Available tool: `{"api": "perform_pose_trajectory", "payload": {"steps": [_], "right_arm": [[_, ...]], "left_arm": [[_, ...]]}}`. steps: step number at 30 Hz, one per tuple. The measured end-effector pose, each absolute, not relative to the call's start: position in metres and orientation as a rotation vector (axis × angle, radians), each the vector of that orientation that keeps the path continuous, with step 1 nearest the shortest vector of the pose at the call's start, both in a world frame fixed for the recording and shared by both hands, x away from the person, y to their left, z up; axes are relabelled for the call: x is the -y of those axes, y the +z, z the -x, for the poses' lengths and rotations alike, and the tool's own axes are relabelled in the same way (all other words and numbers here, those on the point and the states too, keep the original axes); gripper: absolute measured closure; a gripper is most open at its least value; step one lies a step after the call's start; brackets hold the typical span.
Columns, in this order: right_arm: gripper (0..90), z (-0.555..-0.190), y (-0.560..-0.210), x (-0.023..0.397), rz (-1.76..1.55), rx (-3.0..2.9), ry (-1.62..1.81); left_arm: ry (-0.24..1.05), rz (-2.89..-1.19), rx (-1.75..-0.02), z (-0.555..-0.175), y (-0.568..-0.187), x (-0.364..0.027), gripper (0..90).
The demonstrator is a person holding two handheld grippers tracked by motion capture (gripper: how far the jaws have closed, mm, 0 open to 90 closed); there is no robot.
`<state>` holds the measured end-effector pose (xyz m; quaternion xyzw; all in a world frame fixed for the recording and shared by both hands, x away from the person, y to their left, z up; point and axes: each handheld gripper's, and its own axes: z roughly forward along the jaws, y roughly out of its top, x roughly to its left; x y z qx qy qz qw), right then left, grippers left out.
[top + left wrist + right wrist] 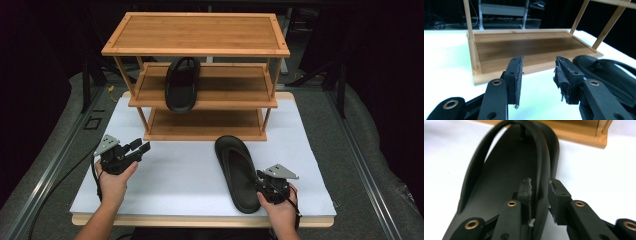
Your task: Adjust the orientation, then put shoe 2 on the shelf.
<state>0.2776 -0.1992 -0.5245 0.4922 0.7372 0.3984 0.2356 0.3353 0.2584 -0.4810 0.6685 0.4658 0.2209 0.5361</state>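
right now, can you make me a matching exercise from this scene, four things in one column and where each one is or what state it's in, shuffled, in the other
Things:
1. flip-flop on the rack
2. flip-flop on the table
3. left hand-held gripper
4. bottom shelf

Places or states:
A. bare, nothing lying on it
B. open, jaws apart with nothing between them
C. lying on the middle shelf
D. on the white surface, its edge between the right hand-held gripper's jaws

Pairs: 1-C, 2-D, 3-B, 4-A
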Motion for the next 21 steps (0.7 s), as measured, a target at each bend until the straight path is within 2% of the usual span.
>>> {"api": "perform_pose_trajectory", "payload": {"steps": [21], "right_arm": [[81.7,-0.2803,-0.5289,0.1993,-1.338,-2.036,1.023]], "left_arm": [[0.501,-1.596,-1.113,-0.3355,-0.4864,-0.2545,55.4]]}}
